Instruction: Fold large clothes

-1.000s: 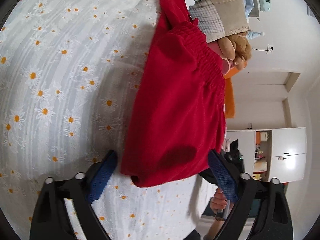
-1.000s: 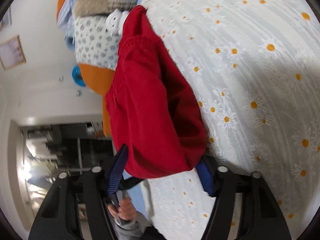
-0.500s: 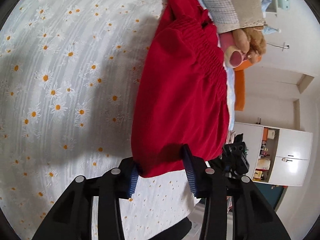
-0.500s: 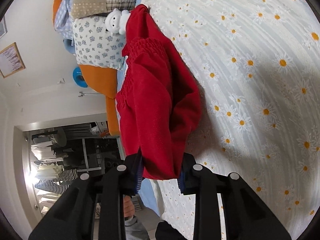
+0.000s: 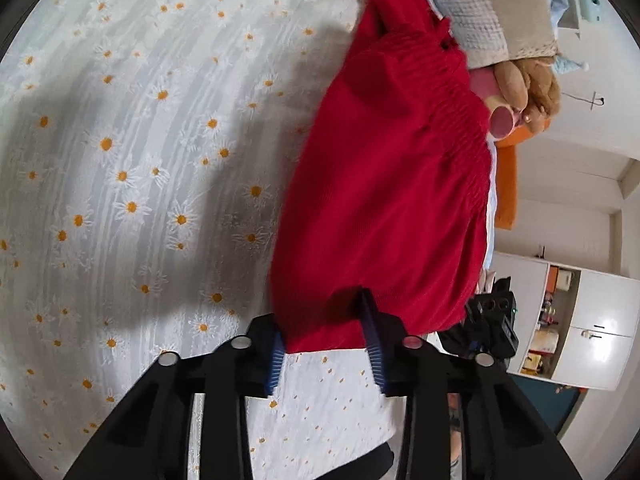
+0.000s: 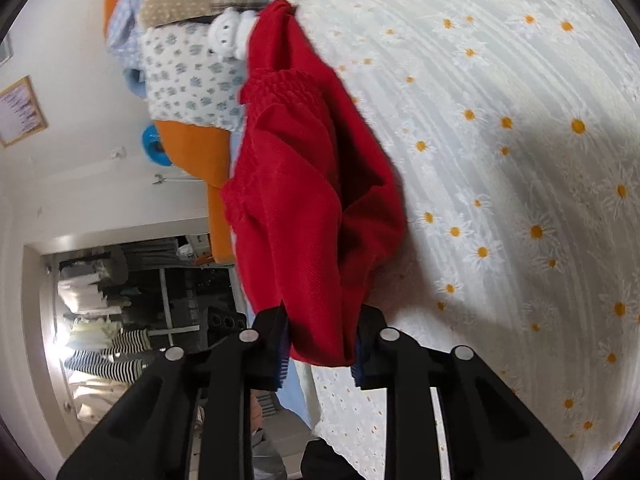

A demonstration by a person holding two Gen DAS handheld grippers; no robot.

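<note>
Jaws of both tilted-down grippers, left [image 5: 326,334] and right [image 6: 320,340], have just closed, apparently pinching the red garment [image 5: 384,184].

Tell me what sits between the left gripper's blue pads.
The hem of the red corduroy garment, pinched by the left gripper, in the left wrist view.

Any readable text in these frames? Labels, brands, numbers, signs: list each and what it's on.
None readable.
Framed sheet on the wall: print lines blurred, illegible.
Boxes in the open cabinet: too small to read.
Red garment, daisy bedspread, pillows: no text visible.
</note>
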